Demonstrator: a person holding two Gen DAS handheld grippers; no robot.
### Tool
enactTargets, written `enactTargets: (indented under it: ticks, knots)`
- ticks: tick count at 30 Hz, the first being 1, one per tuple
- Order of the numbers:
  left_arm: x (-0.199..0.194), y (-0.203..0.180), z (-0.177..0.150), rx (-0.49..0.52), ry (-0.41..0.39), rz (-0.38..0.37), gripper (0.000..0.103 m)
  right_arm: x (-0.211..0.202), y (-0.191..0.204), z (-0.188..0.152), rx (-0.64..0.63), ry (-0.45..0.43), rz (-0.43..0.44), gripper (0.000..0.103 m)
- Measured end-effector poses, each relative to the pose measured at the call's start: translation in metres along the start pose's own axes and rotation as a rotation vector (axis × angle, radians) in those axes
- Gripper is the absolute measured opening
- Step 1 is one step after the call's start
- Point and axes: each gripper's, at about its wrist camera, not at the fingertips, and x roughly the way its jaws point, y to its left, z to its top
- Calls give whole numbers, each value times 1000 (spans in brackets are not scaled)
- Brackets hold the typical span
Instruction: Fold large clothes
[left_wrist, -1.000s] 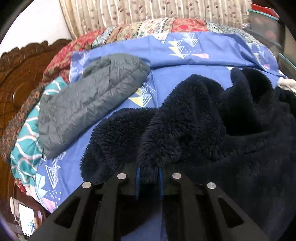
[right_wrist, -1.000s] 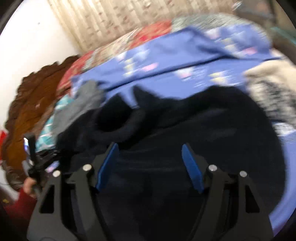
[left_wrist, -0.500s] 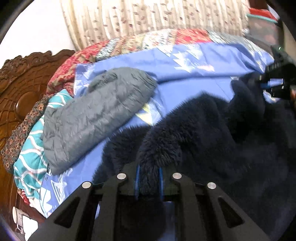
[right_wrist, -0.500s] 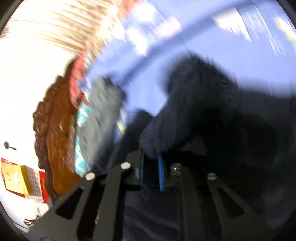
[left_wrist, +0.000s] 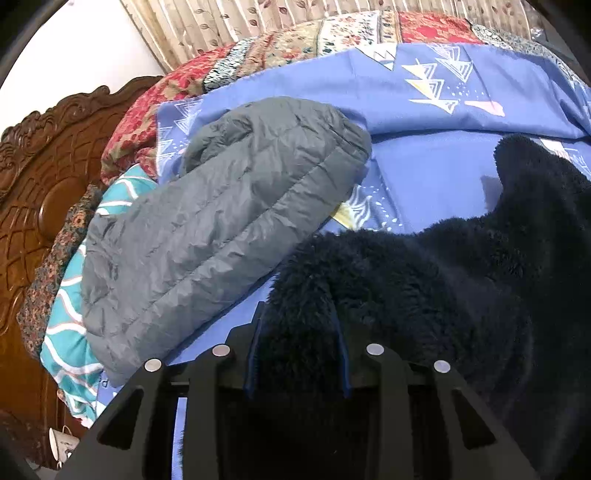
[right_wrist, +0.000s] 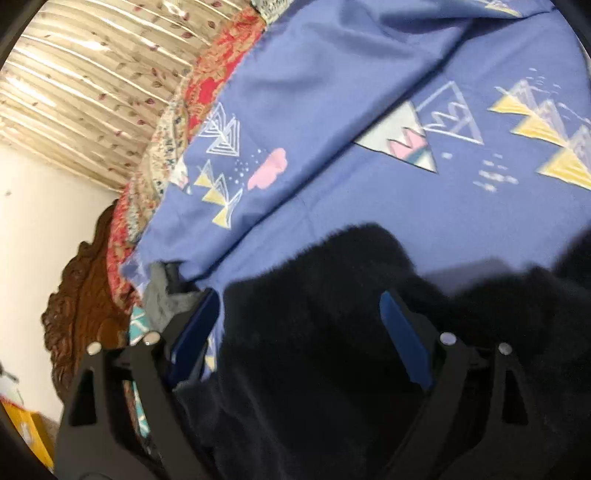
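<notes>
The dark fluffy coat (left_wrist: 443, 280) lies in a heap on the bed, on the blue sheet (left_wrist: 436, 177). It fills the near and right side of the left view.

The left tongs (left_wrist: 297, 332) pinch a thick fold of the coat. The fluff bulges up between the two blue pads (left_wrist: 341, 354), which sit close together with the fold squeezed in.

The right tongs (right_wrist: 297, 325) are spread wide. Their blue pads (right_wrist: 404, 336) stand far apart, and the coat (right_wrist: 332, 332) lies between and under them. They are not squeezing it. This view is tilted and a bit blurry.

A gray puffy jacket (left_wrist: 218, 229) lies folded on the bed, just left of the coat. Its far end rests on a teal striped cloth (left_wrist: 74, 350). Behind them is a red flowery quilt (left_wrist: 280, 48), a carved wooden headboard (left_wrist: 33, 192) on the left, and a leafy curtain (left_wrist: 280, 14) at the back.
</notes>
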Motion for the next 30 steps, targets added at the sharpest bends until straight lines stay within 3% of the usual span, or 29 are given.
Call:
enactTargets:
  ticks: [6, 11, 14, 20, 24, 27, 30]
  knots:
    - [-47, 34, -20, -41, -35, -45, 73, -125, -66, -37, -46, -93, -33, 86]
    - [-88, 49, -61, -54, -72, -69, 79, -248, -126, -93, -85, -282, -232, 86]
    - [-104, 44, -90, -42, -65, -85, 79, -288, -152, -132, -89, -328, -344, 86]
    - [-117, 5, -135, -13, 29, -214, 79, -305, -165, -200, -185, -320, -467, 86]
    - [-123, -18, -155, -1, 92, -271, 79, -299, -150, -240, -223, -306, -378, 86]
    - [-132, -29, -167, 26, 94, -280, 79, -290, -130, -266, -318, -295, -348, 86]
    - [-137, -38, -174, 50, 102, -289, 79, -271, -126, -275, -378, -268, -415, 85]
